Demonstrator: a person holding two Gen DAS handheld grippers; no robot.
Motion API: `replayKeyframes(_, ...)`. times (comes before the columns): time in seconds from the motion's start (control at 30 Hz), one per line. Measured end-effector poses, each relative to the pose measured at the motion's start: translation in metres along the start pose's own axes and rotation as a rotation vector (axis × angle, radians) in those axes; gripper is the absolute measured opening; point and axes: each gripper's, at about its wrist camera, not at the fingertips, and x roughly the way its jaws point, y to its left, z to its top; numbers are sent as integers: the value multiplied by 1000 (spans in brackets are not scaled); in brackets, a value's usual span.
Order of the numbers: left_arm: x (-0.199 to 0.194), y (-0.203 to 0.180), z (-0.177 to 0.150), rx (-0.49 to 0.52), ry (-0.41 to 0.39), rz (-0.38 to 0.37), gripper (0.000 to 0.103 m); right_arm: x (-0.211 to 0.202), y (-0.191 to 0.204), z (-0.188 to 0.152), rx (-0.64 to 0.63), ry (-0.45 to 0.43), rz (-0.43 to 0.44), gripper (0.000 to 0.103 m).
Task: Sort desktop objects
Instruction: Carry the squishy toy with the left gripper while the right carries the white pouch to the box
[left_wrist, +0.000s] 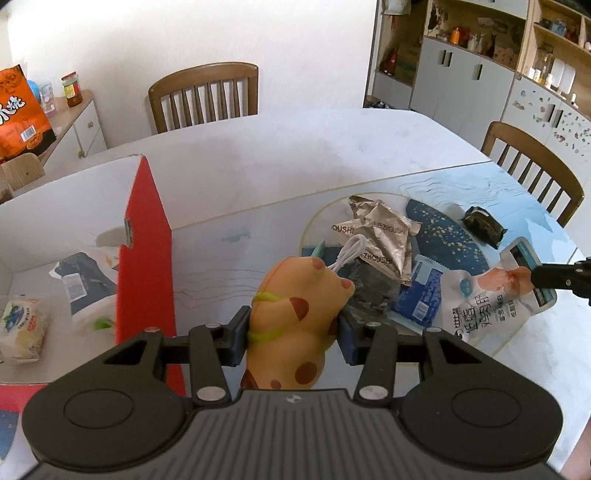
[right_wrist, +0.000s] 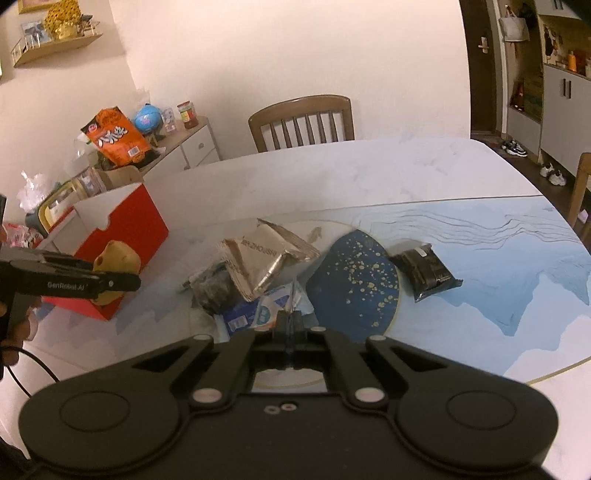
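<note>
Clamped between our left gripper's (left_wrist: 293, 326) blue pads sits a yellow spotted toy (left_wrist: 295, 314) with green bands, lifted clear of the bench (left_wrist: 258, 166). Just to its left stands a red box (left_wrist: 147, 236) with white inner walls, open on top, holding a few snack packets (left_wrist: 22, 328). Beyond the toy lies a heap: silver foil packets (left_wrist: 384, 236), a coiled white cable (left_wrist: 349, 253) and a blue packet (left_wrist: 421, 295). Our right gripper (right_wrist: 290, 319) has its jaws together, and they seem to pinch the edge of a white pouch (left_wrist: 484, 302), though that contact is blurred. A black packet (right_wrist: 424, 271) rests apart, beside the dark blue disc (right_wrist: 354, 284).
</note>
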Motion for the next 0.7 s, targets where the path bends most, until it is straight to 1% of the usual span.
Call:
replayKeyframes(0.23, -23, 8, 4, 6, -16, -7, 46, -17, 15, 17, 36, -48, 25, 0)
replayKeyframes(0.47, -46, 25, 7, 3, -54, -4, 46, -22, 39, 40, 58, -98, 86, 0)
replayKeyframes(0.7, -68, 52, 5, -11, -86, 35, 46, -15, 74, 63, 42, -137, 153, 0)
